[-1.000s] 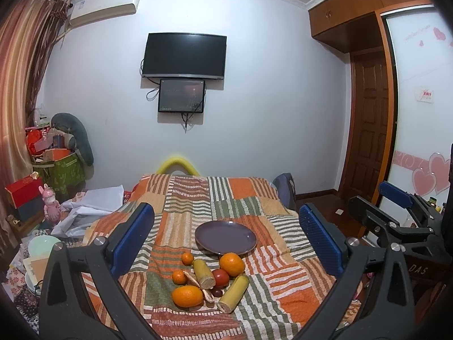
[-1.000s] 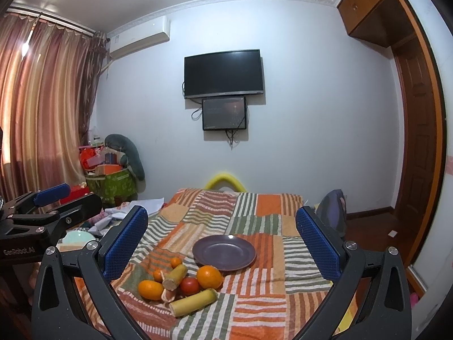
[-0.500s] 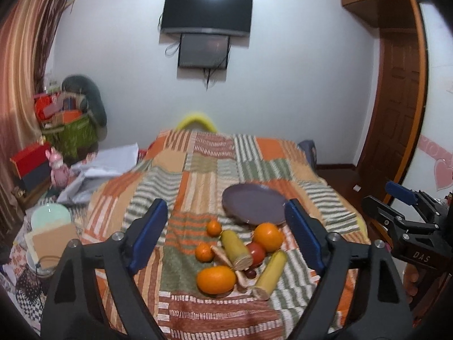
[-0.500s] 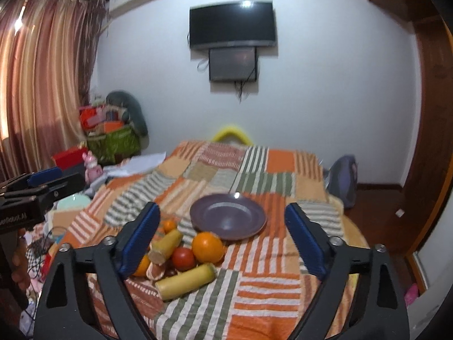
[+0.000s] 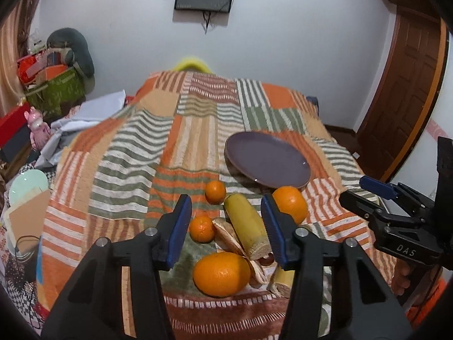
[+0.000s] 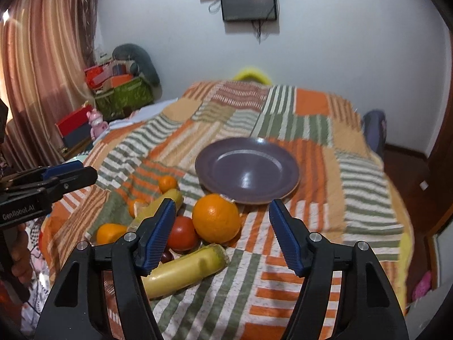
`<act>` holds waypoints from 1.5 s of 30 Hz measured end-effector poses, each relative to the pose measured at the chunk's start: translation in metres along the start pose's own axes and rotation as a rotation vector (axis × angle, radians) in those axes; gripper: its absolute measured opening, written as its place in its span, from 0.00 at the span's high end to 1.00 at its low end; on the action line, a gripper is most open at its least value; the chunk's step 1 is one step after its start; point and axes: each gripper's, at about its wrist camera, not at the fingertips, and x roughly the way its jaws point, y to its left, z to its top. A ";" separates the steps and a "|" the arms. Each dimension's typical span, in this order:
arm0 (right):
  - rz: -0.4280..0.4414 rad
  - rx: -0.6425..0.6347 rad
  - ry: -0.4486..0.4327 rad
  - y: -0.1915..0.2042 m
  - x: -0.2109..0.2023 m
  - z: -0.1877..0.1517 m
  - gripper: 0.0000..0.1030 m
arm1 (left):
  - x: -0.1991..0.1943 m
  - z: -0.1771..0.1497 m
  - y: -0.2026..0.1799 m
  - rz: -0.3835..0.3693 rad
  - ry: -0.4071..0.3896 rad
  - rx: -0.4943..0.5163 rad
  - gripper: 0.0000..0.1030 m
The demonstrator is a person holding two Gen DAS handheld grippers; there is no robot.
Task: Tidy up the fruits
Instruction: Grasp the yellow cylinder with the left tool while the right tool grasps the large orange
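My left tool [image 5: 226, 223] and right tool [image 6: 220, 232] hang open and hold nothing, the fruits [image 5: 220, 273] all lie on the bed by the bare plate [image 6: 246, 170], so nothing is sorted yet.

A patchwork striped blanket [image 5: 181, 147] covers the bed. A pink toy figure [image 6: 97, 123] stands near a green basket [image 6: 124, 96]. A small monitor [image 6: 249, 1] hangs on the wall.

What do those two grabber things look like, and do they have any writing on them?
Both are black plastic frames with silver screw heads and two long fingers faced with ribbed blue pads. Seen from the other camera, the left gripper reads "GenRobot.AI" in white on its side, and the right gripper reads "DAS". No cables or sleeves show.
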 end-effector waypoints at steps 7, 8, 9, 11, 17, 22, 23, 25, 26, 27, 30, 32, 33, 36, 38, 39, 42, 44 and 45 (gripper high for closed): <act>0.017 -0.007 0.091 -0.004 0.049 0.000 0.37 | 0.038 0.000 0.006 -0.020 0.072 -0.030 0.50; 0.024 -0.007 0.103 -0.004 0.055 0.000 0.37 | 0.042 0.000 0.006 -0.021 0.078 -0.031 0.50; 0.031 -0.010 0.118 -0.003 0.062 0.000 0.37 | 0.045 0.000 0.006 -0.022 0.084 -0.030 0.50; 0.034 -0.013 0.133 -0.003 0.071 -0.002 0.37 | 0.053 -0.001 0.006 -0.020 0.099 -0.023 0.50; 0.057 0.025 0.173 -0.011 0.093 -0.001 0.37 | 0.069 -0.003 0.004 -0.020 0.125 -0.006 0.50; 0.085 0.042 0.204 -0.012 0.106 -0.004 0.37 | 0.077 -0.003 0.002 -0.028 0.138 -0.001 0.50; 0.085 0.038 0.215 -0.011 0.108 -0.005 0.37 | 0.079 -0.003 0.002 -0.031 0.143 -0.001 0.50; 0.085 0.036 0.223 -0.011 0.111 -0.008 0.38 | 0.083 -0.002 0.002 -0.033 0.152 -0.001 0.50; 0.090 0.042 0.216 -0.012 0.110 -0.009 0.38 | 0.084 -0.002 0.002 -0.034 0.155 -0.001 0.50; 0.093 0.045 0.217 -0.013 0.110 -0.009 0.38 | 0.085 -0.002 0.001 -0.037 0.159 -0.002 0.50; 0.097 0.056 0.218 -0.015 0.108 -0.008 0.39 | 0.090 -0.002 -0.003 -0.044 0.174 0.005 0.50; 0.092 0.055 0.216 -0.016 0.105 -0.008 0.39 | 0.091 -0.001 -0.007 -0.039 0.175 0.011 0.50; 0.090 0.054 0.213 -0.018 0.102 -0.007 0.39 | 0.093 0.000 -0.009 -0.044 0.179 0.012 0.50; 0.088 0.069 0.197 -0.024 0.093 -0.006 0.39 | 0.098 0.003 -0.014 -0.060 0.201 0.023 0.50; 0.082 0.078 0.183 -0.028 0.087 -0.005 0.39 | 0.104 0.003 -0.020 -0.050 0.225 0.049 0.50; 0.077 0.080 0.175 -0.031 0.083 -0.005 0.39 | 0.108 0.003 -0.023 -0.047 0.241 0.062 0.50; 0.063 0.088 0.152 -0.037 0.075 -0.005 0.39 | 0.121 0.002 -0.027 -0.037 0.292 0.084 0.50; 0.062 0.102 0.139 -0.042 0.071 -0.006 0.39 | 0.128 0.001 -0.027 -0.021 0.311 0.086 0.51; 0.061 0.109 0.134 -0.044 0.069 -0.007 0.39 | 0.130 0.001 -0.026 -0.016 0.316 0.081 0.51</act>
